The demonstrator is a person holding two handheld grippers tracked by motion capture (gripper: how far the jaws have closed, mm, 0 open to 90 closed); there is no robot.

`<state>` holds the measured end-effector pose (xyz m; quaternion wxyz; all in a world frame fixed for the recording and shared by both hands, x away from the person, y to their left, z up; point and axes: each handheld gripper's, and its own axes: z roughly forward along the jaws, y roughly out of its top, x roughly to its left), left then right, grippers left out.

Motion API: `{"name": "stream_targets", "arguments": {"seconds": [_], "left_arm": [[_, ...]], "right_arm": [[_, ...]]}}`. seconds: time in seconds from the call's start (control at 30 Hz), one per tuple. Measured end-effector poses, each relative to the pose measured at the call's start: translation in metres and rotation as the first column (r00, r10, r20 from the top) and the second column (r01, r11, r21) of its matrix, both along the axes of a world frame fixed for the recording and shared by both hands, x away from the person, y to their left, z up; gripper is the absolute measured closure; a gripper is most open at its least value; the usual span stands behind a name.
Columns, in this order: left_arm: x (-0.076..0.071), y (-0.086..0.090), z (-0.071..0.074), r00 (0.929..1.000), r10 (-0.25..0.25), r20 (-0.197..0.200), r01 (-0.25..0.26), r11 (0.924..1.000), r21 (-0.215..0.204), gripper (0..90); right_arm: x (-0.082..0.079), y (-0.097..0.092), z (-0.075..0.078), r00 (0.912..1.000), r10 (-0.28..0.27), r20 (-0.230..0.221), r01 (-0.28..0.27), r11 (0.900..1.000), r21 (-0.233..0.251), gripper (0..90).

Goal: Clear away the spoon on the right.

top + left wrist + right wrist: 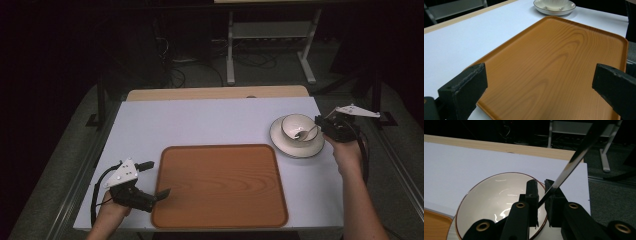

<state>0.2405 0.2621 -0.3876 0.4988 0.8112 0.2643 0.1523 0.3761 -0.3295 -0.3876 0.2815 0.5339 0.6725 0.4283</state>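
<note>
So the right gripper (pixel 320 125) has its jaws pinched together on the handle of a spoon (pixel 306 133), whose scoop end sits down in the white bowl (pixel 295 125). That bowl rests on a saucer (pixel 280 142) near the table's right edge. The spoon looks like thin polished metal: light, stiff, but pretty slippery, so I'd guess it can swivel in the pads unless it's gripped square across the flat of the handle. The bowl and saucer look like ceramic, easy to chip if the spoon gets dragged against the rim (pixel 474 187). The left gripper (pixel 150 181) hangs open over the left edge of the tray (pixel 220 210), holding nothing. The tray is bare, and there's white table (pixel 200 120) behind it.
</note>
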Motion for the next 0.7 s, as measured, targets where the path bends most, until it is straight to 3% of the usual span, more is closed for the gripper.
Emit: {"name": "stream_targets", "arguments": {"seconds": [0.7], "left_arm": [[0.0007,0.0002,0.0002,1.0,0.001,0.002,-0.001,1.0,-0.005,0.0]], "right_arm": [[-0.0058,0.0026,0.0087,0.9978,0.028,0.06,-0.028,0.9996,-0.003,87.9]]}}
